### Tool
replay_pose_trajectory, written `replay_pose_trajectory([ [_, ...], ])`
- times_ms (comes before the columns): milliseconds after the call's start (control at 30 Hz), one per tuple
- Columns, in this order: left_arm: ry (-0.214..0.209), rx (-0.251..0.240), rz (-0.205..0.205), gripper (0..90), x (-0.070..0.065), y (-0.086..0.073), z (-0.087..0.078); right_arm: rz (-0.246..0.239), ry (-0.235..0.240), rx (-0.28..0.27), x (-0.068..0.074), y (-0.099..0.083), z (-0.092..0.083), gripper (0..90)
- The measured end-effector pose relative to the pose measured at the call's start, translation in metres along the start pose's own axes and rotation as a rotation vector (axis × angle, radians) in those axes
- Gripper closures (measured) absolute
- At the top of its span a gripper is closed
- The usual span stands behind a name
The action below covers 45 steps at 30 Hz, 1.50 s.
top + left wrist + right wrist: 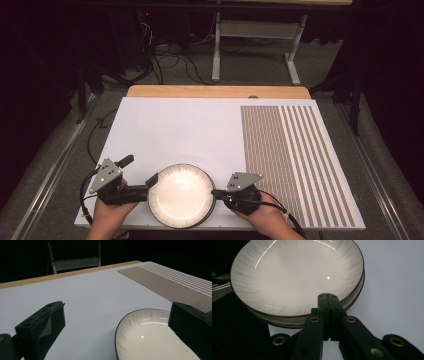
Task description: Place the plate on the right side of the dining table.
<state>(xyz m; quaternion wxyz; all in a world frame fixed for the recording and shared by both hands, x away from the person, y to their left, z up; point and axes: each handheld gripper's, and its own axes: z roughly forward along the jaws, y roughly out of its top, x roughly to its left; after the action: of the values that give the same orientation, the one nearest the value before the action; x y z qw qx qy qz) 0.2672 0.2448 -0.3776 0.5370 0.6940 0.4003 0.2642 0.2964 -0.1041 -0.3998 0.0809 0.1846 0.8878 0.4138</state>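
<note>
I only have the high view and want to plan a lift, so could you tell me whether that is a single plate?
Observer: No, it is a stack. The top plate sits on a lower plate.
Operator: Is the right gripper open?
Observer: No, the right gripper is shut, with its tips at the top plate's rim.
Operator: And the left one?
Observer: The left gripper is open, with one jaw beside the rim.

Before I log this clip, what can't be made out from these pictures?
- How many bowls are stacked: the right gripper view shows at least two rims, lower ones hidden beneath.
- Whether the right hand-held gripper, shut, touches the rim: its jaws cover the contact.
- Bowl's near edge in the left gripper view: cut off by the frame and the left hand-held gripper.
</note>
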Motion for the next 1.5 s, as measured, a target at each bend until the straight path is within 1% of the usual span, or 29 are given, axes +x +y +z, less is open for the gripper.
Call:
replay_pose_trajectory([
  [67,0.0,0.003,0.002,1.3,0.0,0.0,0.0,0.007,0.002,-0.003,0.001,0.0,0.001,90.0],
  [433,0.004,-0.002,-0.002,1.3,0.001,-0.001,-0.002,-0.003,0.019,0.001,0.006,0.004,0.008,90.0],
  [467,0.005,-0.002,-0.002,1.3,0.001,-0.001,-0.002,0.001,0.019,0.007,0.007,0.004,0.009,90.0],
  [533,0.005,0.001,0.0,1.3,0.001,-0.001,-0.003,-0.002,0.022,0.0,0.008,0.005,0.011,90.0],
  [700,0.005,-0.002,-0.012,1.3,0.002,-0.002,-0.005,0.0,0.028,0.004,0.009,0.006,0.015,90.0],
  [1000,0.007,0.002,-0.017,1.3,0.005,-0.002,-0.008,0.005,0.034,0.002,0.01,0.006,0.015,90.0],
  [1100,0.005,0.005,-0.021,1.2,0.006,-0.003,-0.008,0.0,0.033,0.002,0.01,0.006,0.017,90.0],
  [1133,0.006,0.005,-0.023,1.2,0.007,-0.003,-0.008,0.003,0.039,0.004,0.011,0.006,0.017,90.0],
  [1200,0.004,0.007,-0.024,1.2,0.007,-0.003,-0.008,-0.014,0.043,0.009,0.012,0.006,0.02,90.0],
  [1233,0.0,0.007,-0.026,1.1,0.008,-0.003,-0.009,-0.015,0.045,0.014,0.012,0.006,0.022,90.0],
  [1333,-0.006,0.019,-0.037,1.1,0.01,-0.003,-0.011,-0.02,0.05,0.015,0.013,0.008,0.025,90.0],
  [1367,-0.007,0.023,-0.047,1.2,0.011,-0.004,-0.011,-0.017,0.051,0.014,0.013,0.008,0.026,90.0],
  [1433,-0.02,0.049,-0.063,1.2,0.013,-0.005,-0.012,-0.02,0.052,0.011,0.014,0.009,0.027,90.0],
  [1500,-0.023,0.092,-0.081,1.8,0.015,-0.007,-0.011,-0.025,0.052,0.013,0.015,0.009,0.029,90.0],
])
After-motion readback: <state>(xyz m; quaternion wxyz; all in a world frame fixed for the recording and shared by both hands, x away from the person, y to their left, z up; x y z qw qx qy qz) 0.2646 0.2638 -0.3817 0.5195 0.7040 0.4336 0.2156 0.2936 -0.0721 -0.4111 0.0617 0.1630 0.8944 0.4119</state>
